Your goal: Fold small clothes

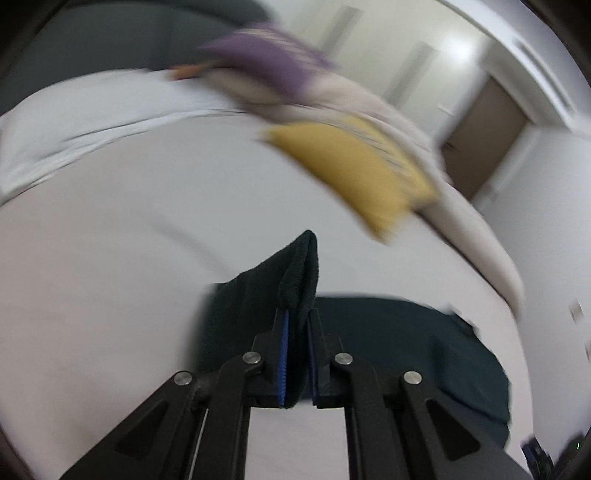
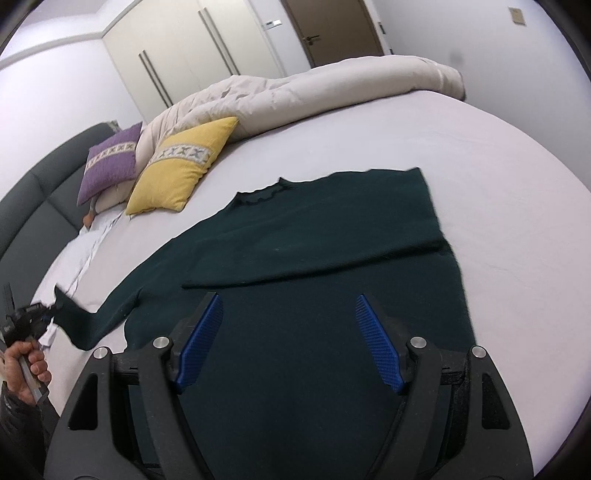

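Note:
A dark green sweater (image 2: 317, 266) lies flat on the white bed sheet (image 2: 480, 155), its right sleeve folded across the chest. My left gripper (image 1: 297, 314) is shut on the cuff of the left sleeve (image 1: 291, 273) and holds it lifted off the sheet; it shows at the far left of the right wrist view (image 2: 46, 314). The sweater body lies behind it (image 1: 406, 354). My right gripper (image 2: 288, 306) is open and empty, hovering over the sweater's lower body.
A yellow cushion (image 2: 181, 166) and a purple cushion (image 2: 110, 162) lean against a rolled beige duvet (image 2: 314, 88) at the bed's far side. A dark headboard (image 2: 33, 206) is at left. Wardrobe doors (image 2: 177, 48) and a brown door (image 2: 332, 26) stand behind.

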`<move>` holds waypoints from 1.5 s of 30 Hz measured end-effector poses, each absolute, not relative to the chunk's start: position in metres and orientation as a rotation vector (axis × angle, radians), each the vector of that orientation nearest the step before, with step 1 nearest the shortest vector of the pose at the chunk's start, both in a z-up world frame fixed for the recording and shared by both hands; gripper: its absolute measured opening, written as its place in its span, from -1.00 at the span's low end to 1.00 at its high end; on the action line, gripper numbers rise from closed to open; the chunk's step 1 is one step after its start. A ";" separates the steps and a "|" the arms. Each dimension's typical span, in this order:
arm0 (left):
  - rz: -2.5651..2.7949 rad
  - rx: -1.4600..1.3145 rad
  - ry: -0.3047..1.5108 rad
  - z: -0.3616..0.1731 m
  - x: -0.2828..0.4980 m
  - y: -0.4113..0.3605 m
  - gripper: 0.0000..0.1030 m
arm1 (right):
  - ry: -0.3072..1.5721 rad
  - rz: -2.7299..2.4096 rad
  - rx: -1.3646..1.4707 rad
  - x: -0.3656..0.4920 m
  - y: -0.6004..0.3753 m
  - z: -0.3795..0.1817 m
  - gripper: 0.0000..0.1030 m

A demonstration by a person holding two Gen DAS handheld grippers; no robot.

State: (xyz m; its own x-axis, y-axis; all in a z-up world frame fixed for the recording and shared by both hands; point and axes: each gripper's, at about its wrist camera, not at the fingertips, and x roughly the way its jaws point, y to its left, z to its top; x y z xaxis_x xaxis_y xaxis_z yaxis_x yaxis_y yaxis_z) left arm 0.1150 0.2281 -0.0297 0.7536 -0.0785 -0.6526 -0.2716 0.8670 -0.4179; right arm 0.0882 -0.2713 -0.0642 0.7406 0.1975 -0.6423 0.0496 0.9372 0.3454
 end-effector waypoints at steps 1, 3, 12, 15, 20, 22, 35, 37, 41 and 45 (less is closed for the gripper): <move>0.064 -0.484 0.720 -0.028 0.123 0.198 -0.82 | 0.737 0.075 0.365 0.085 -0.278 -0.067 0.41; -0.030 -0.422 0.737 -0.032 0.141 0.137 -0.82 | 0.740 0.064 0.379 0.080 -0.289 -0.071 0.41; -0.282 -0.348 0.924 -0.111 0.165 -0.025 -0.66 | 0.784 0.009 0.421 0.073 -0.326 -0.092 0.41; -0.291 -0.369 0.887 -0.105 0.144 -0.006 0.09 | 0.804 0.016 0.415 0.082 -0.320 -0.097 0.41; -0.226 -0.431 0.757 -0.079 0.107 0.073 0.35 | 0.849 0.129 0.398 0.118 -0.269 -0.102 0.41; -0.181 -0.466 0.739 -0.076 0.100 0.105 0.34 | 0.863 0.203 0.388 0.138 -0.237 -0.105 0.41; -0.076 -0.583 0.744 -0.099 0.091 0.188 0.33 | 1.047 0.250 0.200 0.234 -0.093 -0.142 -0.89; -0.074 -0.595 0.741 -0.100 0.096 0.188 0.33 | 1.008 0.296 0.187 0.231 -0.098 -0.121 -0.89; -0.081 -0.579 0.736 -0.093 0.112 0.184 0.37 | 0.911 0.323 0.124 0.233 -0.120 -0.073 -0.89; -0.064 -0.531 0.732 -0.081 0.131 0.177 0.42 | 0.863 0.271 0.143 0.257 -0.175 -0.047 -0.89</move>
State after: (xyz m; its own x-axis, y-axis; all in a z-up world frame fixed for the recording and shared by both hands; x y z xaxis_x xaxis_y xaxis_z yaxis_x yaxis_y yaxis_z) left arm 0.1313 0.1766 -0.0811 0.7478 -0.2372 -0.6201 -0.1258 0.8665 -0.4831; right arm 0.2565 -0.1750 -0.0468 0.6185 0.2925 -0.7293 -0.1776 0.9561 0.2329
